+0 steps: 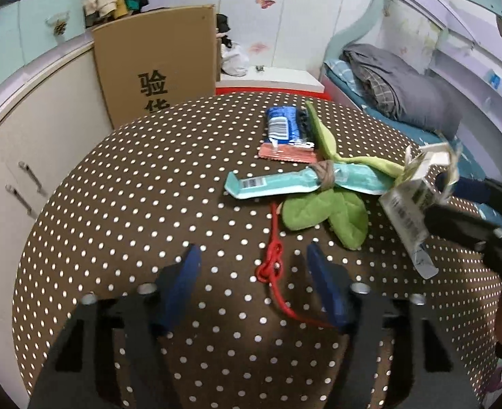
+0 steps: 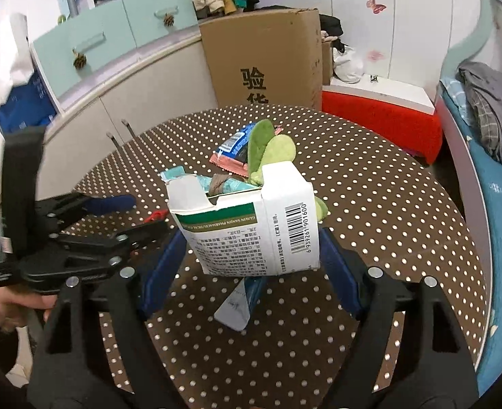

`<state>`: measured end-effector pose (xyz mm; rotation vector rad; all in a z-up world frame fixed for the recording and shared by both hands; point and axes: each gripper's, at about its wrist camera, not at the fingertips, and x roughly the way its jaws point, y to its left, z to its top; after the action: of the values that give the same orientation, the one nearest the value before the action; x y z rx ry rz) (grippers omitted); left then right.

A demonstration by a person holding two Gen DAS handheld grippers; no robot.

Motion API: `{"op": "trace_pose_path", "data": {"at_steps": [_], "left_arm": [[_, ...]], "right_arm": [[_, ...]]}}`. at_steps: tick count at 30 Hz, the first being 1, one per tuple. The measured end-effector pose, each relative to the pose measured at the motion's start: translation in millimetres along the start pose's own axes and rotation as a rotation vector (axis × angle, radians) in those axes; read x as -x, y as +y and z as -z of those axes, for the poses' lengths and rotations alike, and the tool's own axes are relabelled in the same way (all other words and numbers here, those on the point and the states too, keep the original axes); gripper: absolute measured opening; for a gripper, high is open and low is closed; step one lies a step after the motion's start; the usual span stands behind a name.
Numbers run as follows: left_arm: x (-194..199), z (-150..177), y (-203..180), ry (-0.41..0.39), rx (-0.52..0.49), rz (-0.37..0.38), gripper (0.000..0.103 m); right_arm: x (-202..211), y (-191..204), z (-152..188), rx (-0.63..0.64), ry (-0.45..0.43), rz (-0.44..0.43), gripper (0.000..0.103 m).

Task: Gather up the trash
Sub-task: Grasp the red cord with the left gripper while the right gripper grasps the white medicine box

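Note:
My right gripper (image 2: 251, 248) is shut on a white medicine box (image 2: 251, 225) with a barcode and an open torn top, held above the dotted table (image 2: 370, 204); the box also shows in the left wrist view (image 1: 411, 204). A small white-blue packet (image 2: 240, 303) hangs under it. My left gripper (image 1: 251, 259) is open and empty, low over the table, with a red string (image 1: 274, 266) between its fingers. Ahead lie a teal wrapper (image 1: 278, 184), a blue packet (image 1: 283, 126), an orange-pink wrapper (image 1: 286, 153) and a green plush toy (image 1: 325, 214).
A tall cardboard box (image 1: 158, 64) stands behind the table at the left, next to white cabinets (image 1: 22, 156). A red-and-white bench (image 2: 380, 109) and a bed with grey bedding (image 1: 404, 88) are at the right.

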<state>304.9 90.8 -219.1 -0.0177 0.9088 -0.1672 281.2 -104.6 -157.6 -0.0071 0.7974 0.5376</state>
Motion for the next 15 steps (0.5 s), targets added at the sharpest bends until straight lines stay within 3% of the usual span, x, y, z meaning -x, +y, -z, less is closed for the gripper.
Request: {"op": "trace_pose_path", "data": {"at_steps": [3,10,15], "left_arm": [[0,-1,-4,0.020,-0.015,0.038,0.007],[23,9,-12,-0.007,0.001,0.086,0.005],[59,5,-15,-0.068,0.026,0.127,0.005]], "right_arm": [[13,-4,0,-0.023,-0.022,-0.014,0.077],[43,-20,2,-0.070,-0.074,-0.008,0.077],[68,-35,1,-0.099,-0.127,0.003,0.077]]}}
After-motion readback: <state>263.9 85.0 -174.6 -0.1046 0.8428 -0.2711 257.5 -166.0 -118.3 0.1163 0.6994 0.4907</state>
